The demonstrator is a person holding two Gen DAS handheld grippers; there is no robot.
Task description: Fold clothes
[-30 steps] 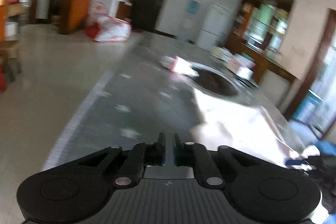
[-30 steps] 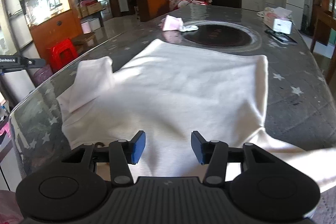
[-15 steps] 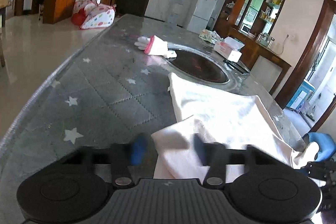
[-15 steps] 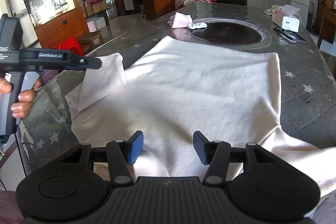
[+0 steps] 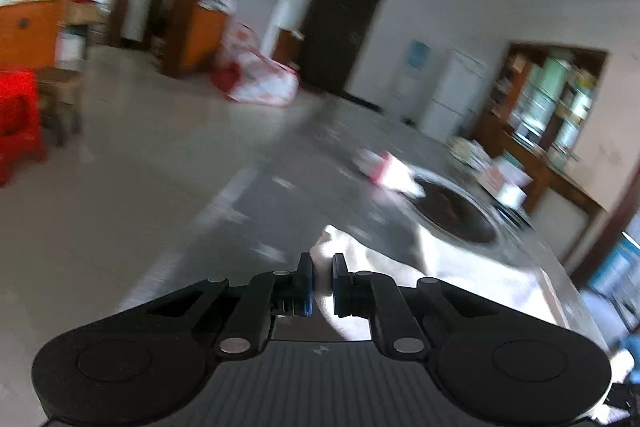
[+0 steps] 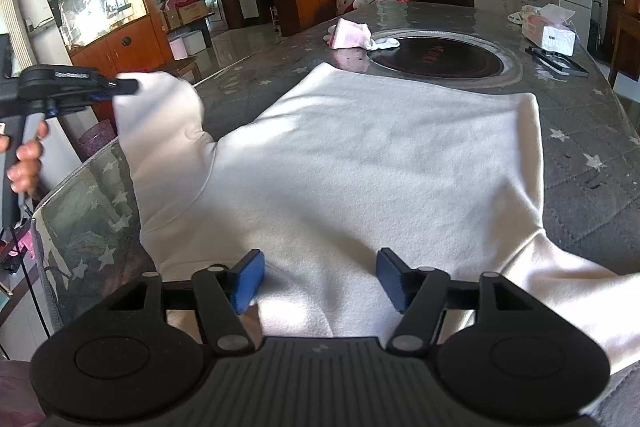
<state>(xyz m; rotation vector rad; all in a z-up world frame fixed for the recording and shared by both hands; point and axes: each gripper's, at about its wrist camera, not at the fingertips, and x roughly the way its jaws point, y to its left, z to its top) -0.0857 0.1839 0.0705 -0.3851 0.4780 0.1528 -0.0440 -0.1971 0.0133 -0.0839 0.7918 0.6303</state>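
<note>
The only container I can make out is the tissue box on the far right of the table, beyond the white sweatshirt; a white tissue sticks out of its top. The cabinets along the wall hold boxes and small goods too blurred to name.

The sweatshirt lies spread on the table, its hem toward the round dark hotplate. My left tool is clenched on the cuff of the left sleeve, white cloth pinched between its pads, and the sleeve hangs lifted off the table to the left of the sweatshirt's body. Half a second ago that sleeve lay flat beside the body with the left tool just above it; now it is raised and drawn outward. My right tool sits over the near edge of the sweatshirt, its jaws opening wider than they stood a second ago; cloth lies under and between the blue pads, and they do not press it.

Counted: one sweatshirt with two sleeves, the right sleeve trailing off the near right of the body; one hotplate; one tissue box; one pink-and-white cloth bundle at the hotplate's left rim; one flat dark object in front of the tissue box; two tools.
</note>
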